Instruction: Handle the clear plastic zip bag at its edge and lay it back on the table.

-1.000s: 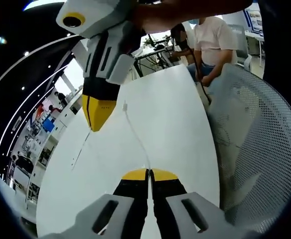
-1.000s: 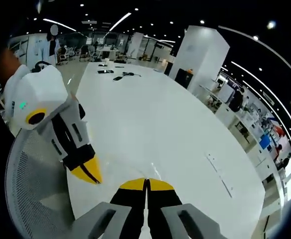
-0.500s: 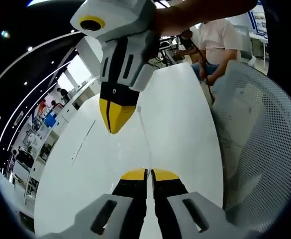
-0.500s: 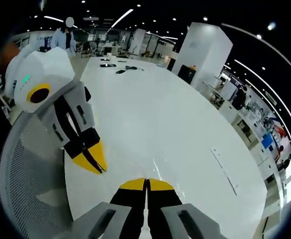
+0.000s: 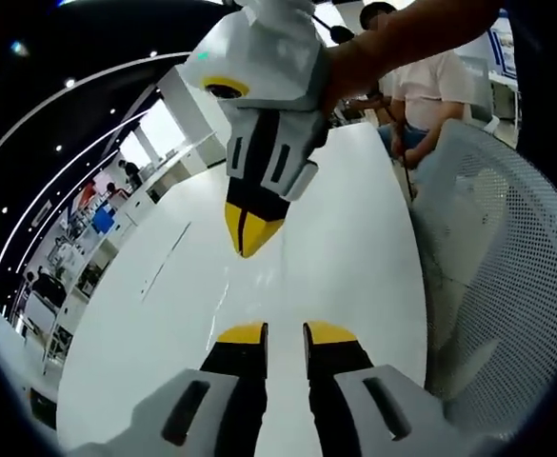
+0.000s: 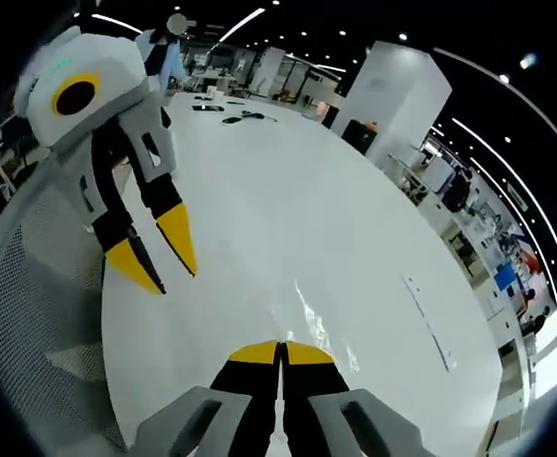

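My left gripper (image 5: 285,333) has its yellow-tipped fingers parted by a narrow gap and nothing sits between them. My right gripper (image 6: 280,350) has its fingers closed tip to tip. The clear plastic zip bag (image 6: 308,319) reads only as faint glints on the long white desk (image 6: 373,190), lying just ahead of the right fingers toward 1 o'clock in the right gripper view. I cannot tell whether its edge is caught in them. A white mesh chair back (image 5: 507,267) stands at 3 o'clock in the left gripper view. Compared with half a second ago, the left fingers have gone from closed to slightly open, and the right fingers remain closed. My judgement is that the lay-down is nearly done. To finish well, lower the right side until the film rests flat, open without dragging it, and keep the left fingers clear of the film.
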Demonstrator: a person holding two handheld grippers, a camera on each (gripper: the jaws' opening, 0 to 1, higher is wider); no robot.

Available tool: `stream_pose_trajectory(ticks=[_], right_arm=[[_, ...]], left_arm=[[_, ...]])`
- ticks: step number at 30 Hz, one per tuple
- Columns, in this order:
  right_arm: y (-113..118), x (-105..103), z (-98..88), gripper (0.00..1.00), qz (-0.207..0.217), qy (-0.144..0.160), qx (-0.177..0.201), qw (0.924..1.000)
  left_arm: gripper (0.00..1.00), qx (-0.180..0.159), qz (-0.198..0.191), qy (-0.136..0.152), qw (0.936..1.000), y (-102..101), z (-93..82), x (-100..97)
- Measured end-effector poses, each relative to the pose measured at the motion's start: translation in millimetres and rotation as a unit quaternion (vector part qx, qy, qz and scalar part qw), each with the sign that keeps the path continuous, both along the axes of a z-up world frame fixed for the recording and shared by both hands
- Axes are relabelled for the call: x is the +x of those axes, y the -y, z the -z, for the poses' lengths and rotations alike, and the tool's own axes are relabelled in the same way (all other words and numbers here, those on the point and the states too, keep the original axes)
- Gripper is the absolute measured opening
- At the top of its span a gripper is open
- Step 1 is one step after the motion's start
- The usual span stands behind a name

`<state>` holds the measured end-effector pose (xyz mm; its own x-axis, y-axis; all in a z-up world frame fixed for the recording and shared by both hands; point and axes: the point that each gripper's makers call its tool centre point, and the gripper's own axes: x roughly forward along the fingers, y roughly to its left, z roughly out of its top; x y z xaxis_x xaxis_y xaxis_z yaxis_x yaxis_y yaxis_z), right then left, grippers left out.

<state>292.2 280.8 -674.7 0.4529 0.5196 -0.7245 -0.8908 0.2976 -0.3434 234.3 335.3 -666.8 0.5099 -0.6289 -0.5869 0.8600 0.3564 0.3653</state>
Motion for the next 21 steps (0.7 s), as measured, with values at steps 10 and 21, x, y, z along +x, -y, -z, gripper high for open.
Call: stream_pose_trajectory(ticks=[10,21], right_arm=[[8.4,12.0,17.3,0.00,0.022,0.002,-0.009,0.9997],[9.2,29.7,39.7,0.00,0.027,0.018,-0.040,0.9987]], left_arm=[[0.11,-0.011,-0.015,-0.011,0.9998,-8.3,-2.3,-11.6],[0.10,-0.025,-0.047,-0.029,0.9982,-24.5,7.9,-17.0]])
